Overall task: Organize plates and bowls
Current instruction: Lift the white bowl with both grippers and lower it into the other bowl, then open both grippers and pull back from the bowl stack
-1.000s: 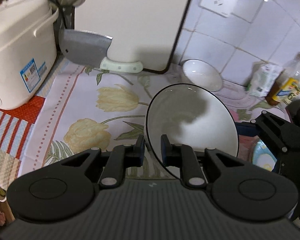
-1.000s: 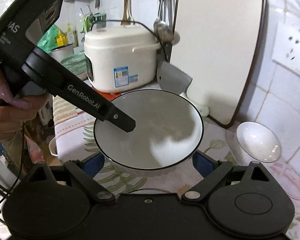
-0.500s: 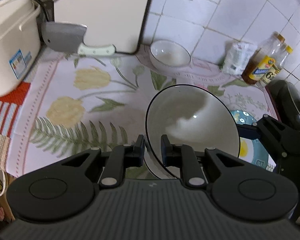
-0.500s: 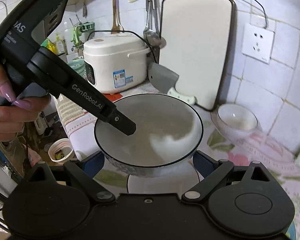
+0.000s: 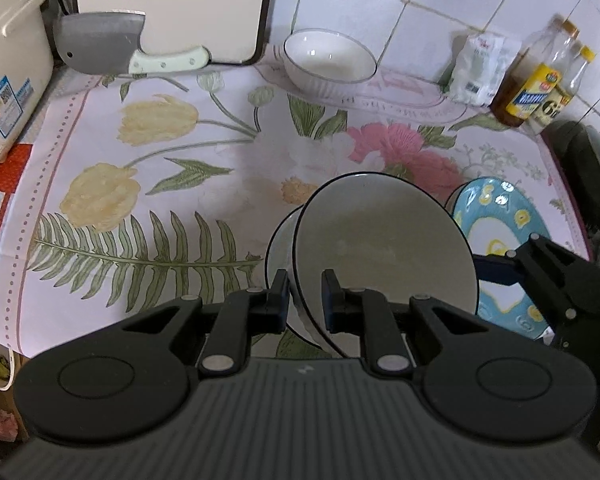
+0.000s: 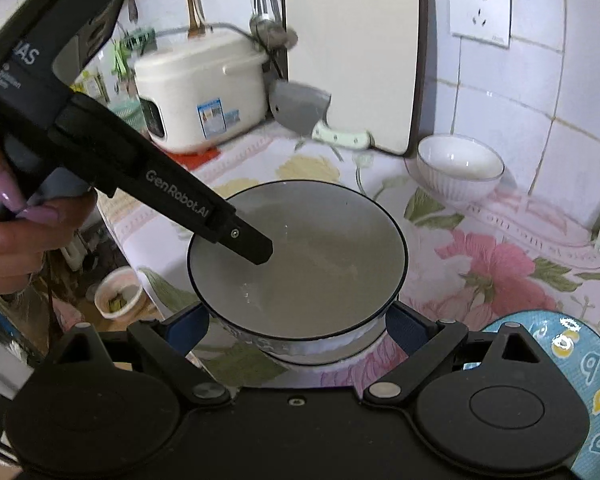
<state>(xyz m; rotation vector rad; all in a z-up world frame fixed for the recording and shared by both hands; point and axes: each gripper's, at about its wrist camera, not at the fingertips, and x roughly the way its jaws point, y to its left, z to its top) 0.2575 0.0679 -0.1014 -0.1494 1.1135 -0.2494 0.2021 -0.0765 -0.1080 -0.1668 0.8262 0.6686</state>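
A white bowl with a black rim (image 5: 384,240) (image 6: 320,248) hangs tilted just above the counter. My left gripper (image 5: 305,284) is shut on its near rim, one finger inside the bowl and one outside. My right gripper (image 6: 296,322) spans the bowl's body, with its blue pads against both sides. Directly beneath sits a second black-rimmed bowl (image 5: 278,248) (image 6: 324,360), mostly hidden. A blue patterned plate (image 5: 496,216) (image 6: 580,380) lies just to the right. A small white ribbed bowl (image 5: 328,60) (image 6: 460,164) stands by the tiled wall.
A floral cloth (image 5: 160,200) covers the counter. A rice cooker (image 5: 8,80), a cleaver (image 5: 100,40) and a white cutting board (image 5: 172,0) stand at the back left. A white bag (image 5: 478,70), oil bottles (image 5: 540,80) and a dark pan (image 5: 584,168) are on the right.
Both grippers have carried the bowl rightward along the counter and slightly down. It now hangs over the second black-rimmed bowl, beside the blue plate. The grip has not changed.
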